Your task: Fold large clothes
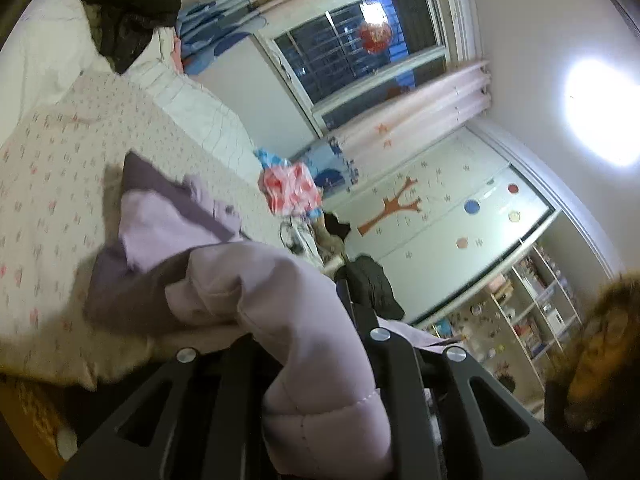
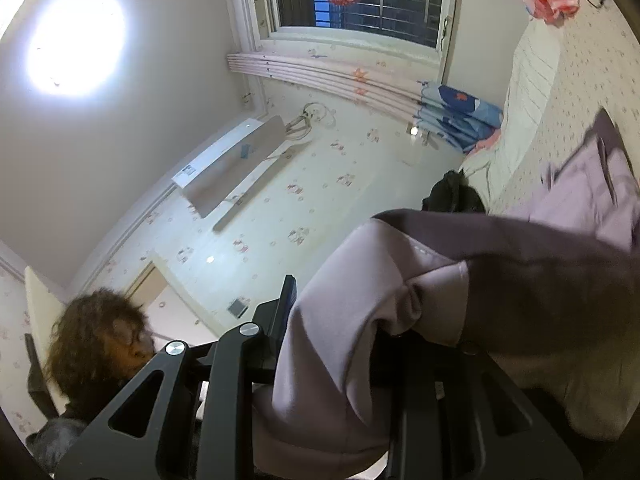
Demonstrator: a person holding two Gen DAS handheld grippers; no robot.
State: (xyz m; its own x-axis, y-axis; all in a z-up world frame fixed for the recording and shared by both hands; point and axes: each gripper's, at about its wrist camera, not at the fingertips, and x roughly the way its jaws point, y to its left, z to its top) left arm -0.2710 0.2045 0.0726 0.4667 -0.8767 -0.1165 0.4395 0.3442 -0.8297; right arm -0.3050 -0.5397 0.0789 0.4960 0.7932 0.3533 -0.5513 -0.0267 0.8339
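A large padded lilac jacket [image 1: 256, 292] with a darker purple lining hangs between both grippers, and its far part trails down onto the bed. My left gripper [image 1: 316, 344] is shut on a quilted fold of it, which bulges over the fingers and hides their tips. In the right wrist view the same jacket [image 2: 360, 300] drapes over my right gripper [image 2: 348, 320], which is shut on another fold; one finger [image 2: 286, 300] shows at its left. Both views are tilted toward the walls and ceiling.
The bed [image 1: 52, 168] has a pink floral sheet and a white quilt [image 1: 200, 108] at its far side. A dark clothes pile [image 1: 128, 12] and a pink bundle [image 1: 290, 190] lie on it. The person's head [image 2: 100, 344] is close by.
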